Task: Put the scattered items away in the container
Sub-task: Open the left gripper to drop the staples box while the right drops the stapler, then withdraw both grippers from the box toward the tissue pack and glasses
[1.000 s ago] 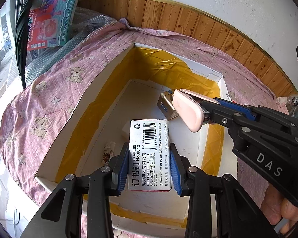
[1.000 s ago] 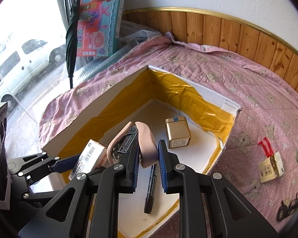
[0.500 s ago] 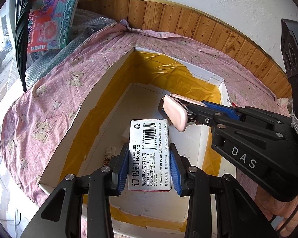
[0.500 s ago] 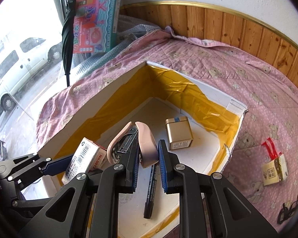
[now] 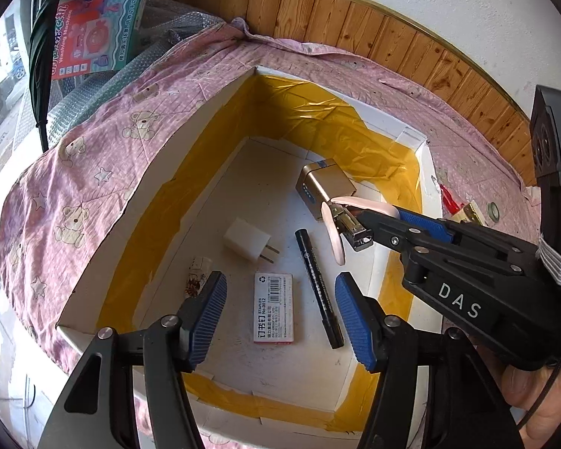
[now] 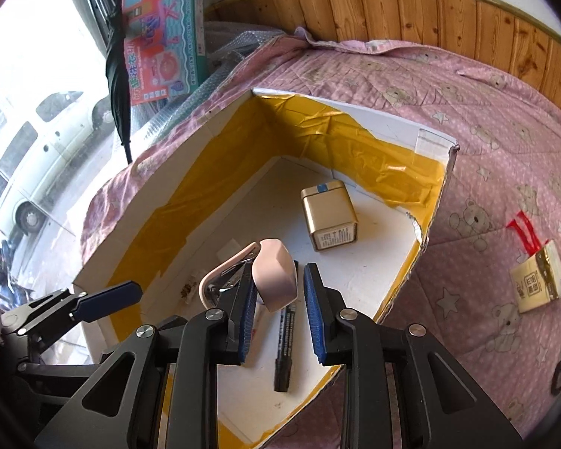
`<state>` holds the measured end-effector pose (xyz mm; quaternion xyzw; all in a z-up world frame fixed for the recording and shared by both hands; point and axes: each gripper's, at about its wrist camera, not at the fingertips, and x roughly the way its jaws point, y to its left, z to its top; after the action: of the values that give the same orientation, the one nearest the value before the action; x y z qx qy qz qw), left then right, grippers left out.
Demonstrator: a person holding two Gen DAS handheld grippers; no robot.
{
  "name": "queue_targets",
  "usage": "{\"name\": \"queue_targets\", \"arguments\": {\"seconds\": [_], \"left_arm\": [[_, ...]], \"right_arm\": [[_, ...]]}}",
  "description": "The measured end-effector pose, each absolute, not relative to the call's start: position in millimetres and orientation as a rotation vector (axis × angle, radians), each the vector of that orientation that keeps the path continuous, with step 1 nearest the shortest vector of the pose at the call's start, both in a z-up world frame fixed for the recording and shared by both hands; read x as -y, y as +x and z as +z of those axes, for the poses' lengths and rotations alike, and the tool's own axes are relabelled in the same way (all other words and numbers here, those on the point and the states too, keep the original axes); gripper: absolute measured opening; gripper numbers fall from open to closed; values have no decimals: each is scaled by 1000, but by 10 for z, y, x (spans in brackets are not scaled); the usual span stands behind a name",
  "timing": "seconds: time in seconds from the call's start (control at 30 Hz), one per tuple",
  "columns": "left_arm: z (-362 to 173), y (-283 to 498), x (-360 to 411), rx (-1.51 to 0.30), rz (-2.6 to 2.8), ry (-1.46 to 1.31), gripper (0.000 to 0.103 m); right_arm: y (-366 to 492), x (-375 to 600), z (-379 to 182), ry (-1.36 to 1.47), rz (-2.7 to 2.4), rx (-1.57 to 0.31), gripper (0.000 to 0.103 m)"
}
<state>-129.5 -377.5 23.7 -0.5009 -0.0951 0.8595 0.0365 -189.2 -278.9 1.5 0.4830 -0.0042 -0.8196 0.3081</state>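
Pink bear-print cloth (image 5: 93, 157), yellow-taped white box (image 5: 190, 127).

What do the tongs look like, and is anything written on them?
Both tongs are built from angular black frames with silver screws at the joints. The left tongs and the right tongs each carry two ribbed blue pads. White letters reading DAS are printed on the side of the right one, and a thin black cable hangs beside the hand holding it.

Staple box (image 5: 273, 307) in container (image 5: 190, 142), between charger (image 5: 247, 239) and marker (image 5: 319, 287).
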Motion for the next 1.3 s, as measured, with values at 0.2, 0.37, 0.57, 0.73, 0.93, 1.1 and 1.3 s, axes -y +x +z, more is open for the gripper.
{"name": "queue_targets", "arguments": {"seconds": [0.2, 0.37, 0.57, 0.73, 0.93, 1.1, 1.3], "left_arm": [[405, -1212, 3694, 214, 2727, -1497, 60], [464, -1078, 3753, 239, 2741, -1477, 61], [550, -1009, 3729, 216, 2747, -1452, 62], [550, -961, 3656, 225, 2725, -1456, 62], [650, -845, 3577, 203, 2740, -1419, 62], [757, -720, 3487, 170, 2753, -1381, 62], [837, -575, 3337, 141, 2753, -1344, 62]], "right_arm": [[-1900, 2860, -18, 1305, -2182, -127, 23], [-1825, 2786, 438, 1187, -2160, -72, 25], [-1661, 2619, 457, 1196, -2165, -10, 26], [-1499, 2540, 341, 1214, -2160, 48, 28], [-1323, 2397, 360, 1191, -2165, 130, 31], [-1162, 2214, 423, 1163, -2163, 198, 32], [-965, 1993, 432, 1150, -2171, 228, 32]]}}
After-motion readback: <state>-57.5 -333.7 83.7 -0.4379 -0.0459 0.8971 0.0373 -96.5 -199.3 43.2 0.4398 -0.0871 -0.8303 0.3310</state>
